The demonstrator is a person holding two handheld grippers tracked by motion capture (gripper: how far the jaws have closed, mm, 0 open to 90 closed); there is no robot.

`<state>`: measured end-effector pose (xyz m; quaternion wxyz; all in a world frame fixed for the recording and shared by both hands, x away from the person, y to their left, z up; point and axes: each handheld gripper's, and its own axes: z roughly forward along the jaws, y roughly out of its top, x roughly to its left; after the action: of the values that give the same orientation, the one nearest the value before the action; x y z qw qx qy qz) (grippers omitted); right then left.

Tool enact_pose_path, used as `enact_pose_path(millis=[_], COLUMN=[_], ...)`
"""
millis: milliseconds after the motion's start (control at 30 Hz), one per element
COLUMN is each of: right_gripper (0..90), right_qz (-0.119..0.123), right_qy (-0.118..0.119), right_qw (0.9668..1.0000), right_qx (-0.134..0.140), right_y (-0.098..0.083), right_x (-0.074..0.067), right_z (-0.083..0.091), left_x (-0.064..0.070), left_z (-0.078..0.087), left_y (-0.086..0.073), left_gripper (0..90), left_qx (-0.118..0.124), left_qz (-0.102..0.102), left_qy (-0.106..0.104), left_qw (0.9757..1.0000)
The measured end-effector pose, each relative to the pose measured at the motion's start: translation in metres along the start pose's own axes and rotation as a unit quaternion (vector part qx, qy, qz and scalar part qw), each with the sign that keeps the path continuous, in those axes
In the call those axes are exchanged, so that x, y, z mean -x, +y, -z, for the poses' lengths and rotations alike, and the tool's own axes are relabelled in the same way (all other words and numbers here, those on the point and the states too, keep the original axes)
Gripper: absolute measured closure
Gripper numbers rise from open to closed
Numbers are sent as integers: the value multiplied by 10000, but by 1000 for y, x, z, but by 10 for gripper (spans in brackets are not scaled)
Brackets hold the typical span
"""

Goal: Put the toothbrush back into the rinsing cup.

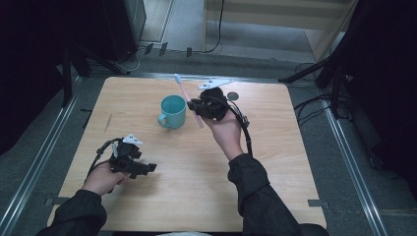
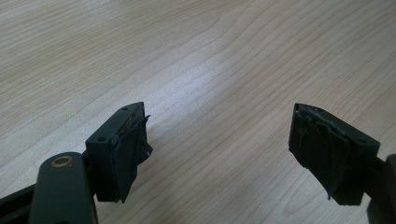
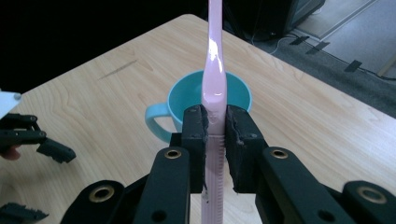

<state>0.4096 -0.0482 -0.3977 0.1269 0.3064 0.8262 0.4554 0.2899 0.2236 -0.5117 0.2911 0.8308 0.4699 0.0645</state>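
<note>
High view: teal mug (image 1: pixel 173 111) upright, inside hidden; right tool (image 1: pixel 195 106) clamped on pink toothbrush (image 1: pixel 187 99); left tool (image 1: pixel 147 168) apart.

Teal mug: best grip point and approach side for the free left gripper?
Grip the mug's handle, coming from the mug's front-left. The loop sticks out toward the open left gripper, on the side away from the right gripper, which is shut on the pink toothbrush beside the rim. Probably steadier than pinching the thin rim.

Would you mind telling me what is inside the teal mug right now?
The mug looks empty where its inside shows. The pink toothbrush, held by the right tongs, crosses in front, hiding part of the inside.
</note>
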Motion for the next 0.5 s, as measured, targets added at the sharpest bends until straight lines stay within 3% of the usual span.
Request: enact_pose_path(millis=[333, 500], right_gripper=[787, 787], right_qz=[1, -194], right_qy=[20, 51], right_qw=[10000, 9998], right_qx=[-73, 41], right_y=[16, 22], right_x=[5, 8], right_z=[-11, -16], left_x=[-1, -3], left_z=[1, 2], left_y=[-1, -1], left_gripper=[195, 195], left_qx=[-7, 38], left_qz=[-25, 29], left_qy=[-10, -21], left_qw=[10000, 10000])
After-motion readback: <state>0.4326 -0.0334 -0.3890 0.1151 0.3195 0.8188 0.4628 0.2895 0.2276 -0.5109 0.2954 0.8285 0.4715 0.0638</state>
